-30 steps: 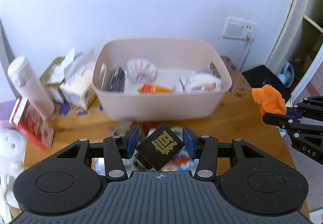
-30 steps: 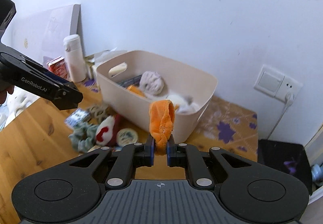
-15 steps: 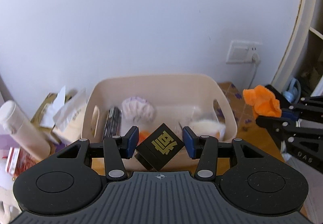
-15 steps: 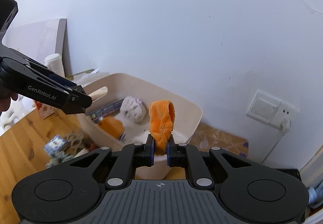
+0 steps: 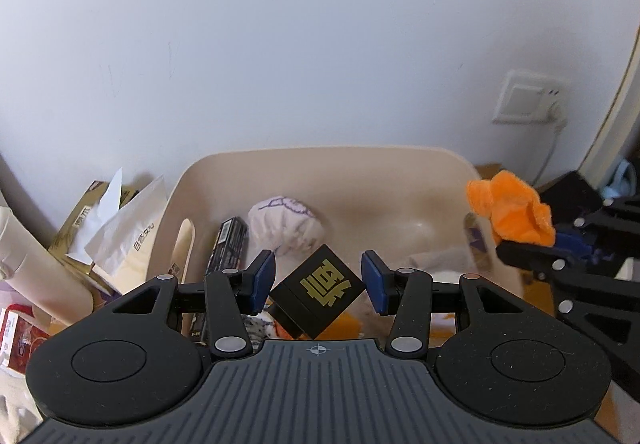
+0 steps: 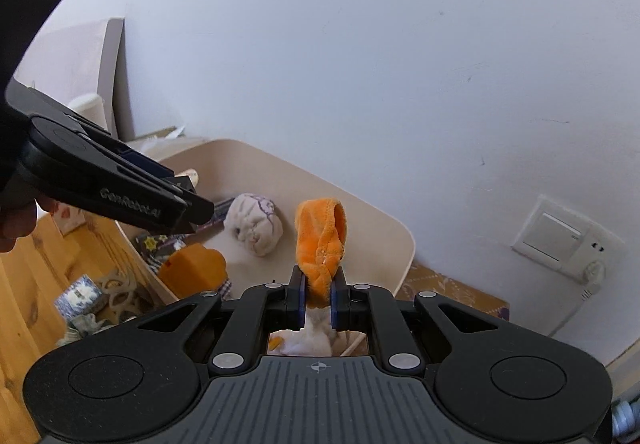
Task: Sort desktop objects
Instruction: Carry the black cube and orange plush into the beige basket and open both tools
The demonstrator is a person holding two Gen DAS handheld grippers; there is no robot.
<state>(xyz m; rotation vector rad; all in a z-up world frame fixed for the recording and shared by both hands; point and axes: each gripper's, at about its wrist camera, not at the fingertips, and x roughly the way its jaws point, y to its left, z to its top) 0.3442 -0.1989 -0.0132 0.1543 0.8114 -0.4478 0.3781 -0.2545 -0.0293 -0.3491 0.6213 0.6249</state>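
My left gripper (image 5: 319,280) is shut on a black cube (image 5: 320,290) with a gold character, gripped corner to corner above the near side of the beige bin (image 5: 320,157). My right gripper (image 6: 319,298) is shut on an orange plush loop (image 6: 322,240), which stands up from the pads over the bin's (image 6: 362,205) right half. The left wrist view shows that loop (image 5: 510,209) at the bin's right end. The left gripper (image 6: 184,203) reaches in over the bin's left end. Inside lie a white plush ball (image 5: 286,224), a black packet (image 5: 228,244) and an orange item (image 6: 192,268).
Tissue packs (image 5: 128,236) and a white bottle (image 5: 36,264) stand left of the bin, with a red box (image 5: 16,332) nearer. Small items (image 6: 80,294) lie on the wooden table in front of the bin. A wall socket (image 5: 528,99) and its cable sit at right.
Both grippers have moved forward from in front of the bin to above it, each carrying its object. The bin now fills the lower middle of both views.
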